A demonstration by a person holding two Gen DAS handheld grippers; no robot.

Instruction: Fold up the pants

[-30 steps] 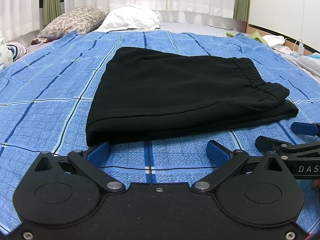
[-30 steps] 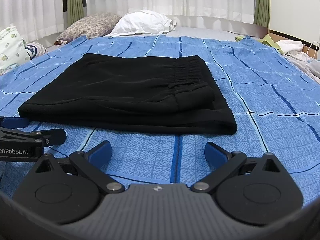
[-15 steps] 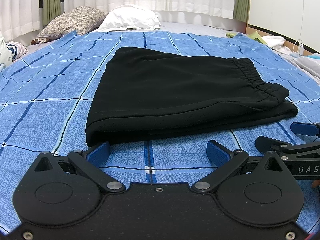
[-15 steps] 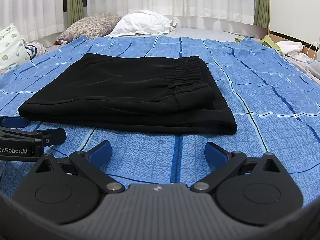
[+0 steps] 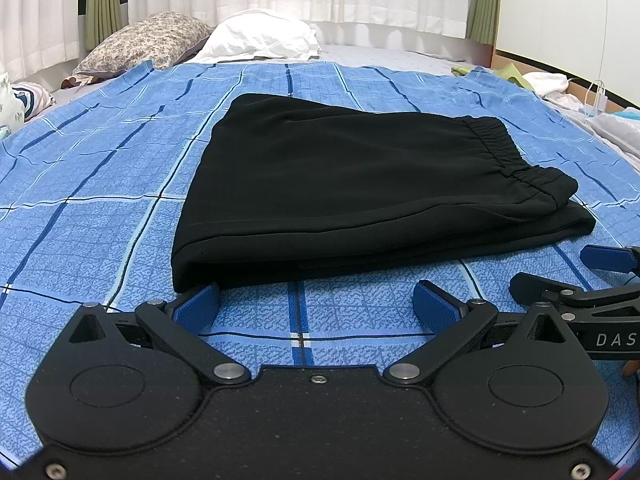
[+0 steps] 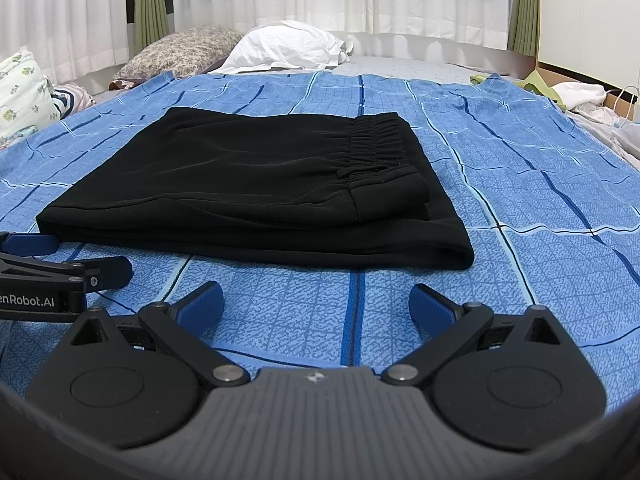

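Observation:
Black pants (image 5: 352,184) lie folded into a flat rectangle on the blue checked bedspread (image 5: 100,220), elastic waistband on top at the right. My left gripper (image 5: 316,304) rests open just in front of the pants' near left corner, nothing between its blue pads. In the right wrist view the same pants (image 6: 256,184) lie ahead, and my right gripper (image 6: 316,304) stands open on the bedspread (image 6: 540,208) a little short of their near edge, holding nothing. Each gripper shows at the other view's edge: the right one (image 5: 592,276), the left one (image 6: 60,264).
A floral pillow (image 5: 148,40) and a white pillow (image 5: 260,38) lie at the bed's head under white curtains. Loose clothes and a cable (image 5: 568,88) sit at the right bedside. A printed cushion (image 6: 22,96) lies at the far left.

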